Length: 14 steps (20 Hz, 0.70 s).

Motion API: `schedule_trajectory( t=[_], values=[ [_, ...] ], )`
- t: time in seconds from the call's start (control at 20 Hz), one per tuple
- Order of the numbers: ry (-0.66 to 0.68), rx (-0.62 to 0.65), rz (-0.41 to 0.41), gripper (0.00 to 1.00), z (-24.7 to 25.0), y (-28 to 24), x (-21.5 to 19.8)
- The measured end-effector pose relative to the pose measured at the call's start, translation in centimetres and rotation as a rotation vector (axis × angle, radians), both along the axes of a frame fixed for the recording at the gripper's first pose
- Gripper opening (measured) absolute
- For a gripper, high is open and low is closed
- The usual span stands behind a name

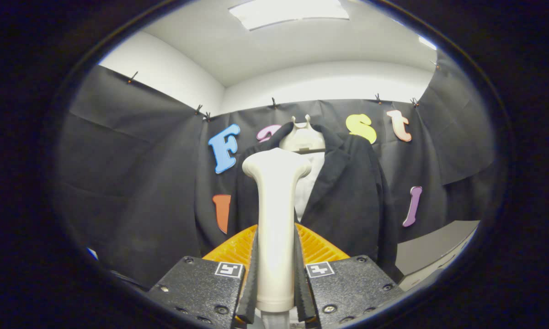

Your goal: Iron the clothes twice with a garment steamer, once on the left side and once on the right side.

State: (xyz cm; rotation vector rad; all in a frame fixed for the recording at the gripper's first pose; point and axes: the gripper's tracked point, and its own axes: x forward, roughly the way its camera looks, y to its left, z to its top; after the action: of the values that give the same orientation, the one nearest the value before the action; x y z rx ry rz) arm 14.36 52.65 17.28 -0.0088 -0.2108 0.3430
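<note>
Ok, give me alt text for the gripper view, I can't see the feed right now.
The claw is shut on the cream handle of a garment steamer, held upright with its head raised toward a dark jacket. The jacket hangs on a pale hanger beyond the steamer, open at the front over a white shirt, against the booth's black cloth wall.

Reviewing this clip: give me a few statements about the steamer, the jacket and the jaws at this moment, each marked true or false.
1. The gripper has its jaws closed on the steamer. True.
2. The steamer head is pressed flat against the jacket's right sleeve. False: the head stands upright ahead of the jacket's front, near the collar; contact cannot be told.
3. The dark jacket hangs on a light hanger. True.
4. The jacket lies folded on a table. False: it hangs against the booth's wall.
5. A light shirt shows between the jacket's lapels. True.
</note>
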Motion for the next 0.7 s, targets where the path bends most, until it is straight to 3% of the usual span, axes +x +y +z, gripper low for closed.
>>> schedule_trajectory(
  t=[0.2, 0.35, 0.7],
  values=[
    [-0.1, 0.008, 0.052, 0.37, 3.9, 2.8, 1.8],
    [-0.153, -0.016, 0.04, 0.37, 6.1, 4.3, 4.1],
    [-0.128, -0.07, 0.01, 0.37, 6.0, 7.2, 10.2]
  ],
)
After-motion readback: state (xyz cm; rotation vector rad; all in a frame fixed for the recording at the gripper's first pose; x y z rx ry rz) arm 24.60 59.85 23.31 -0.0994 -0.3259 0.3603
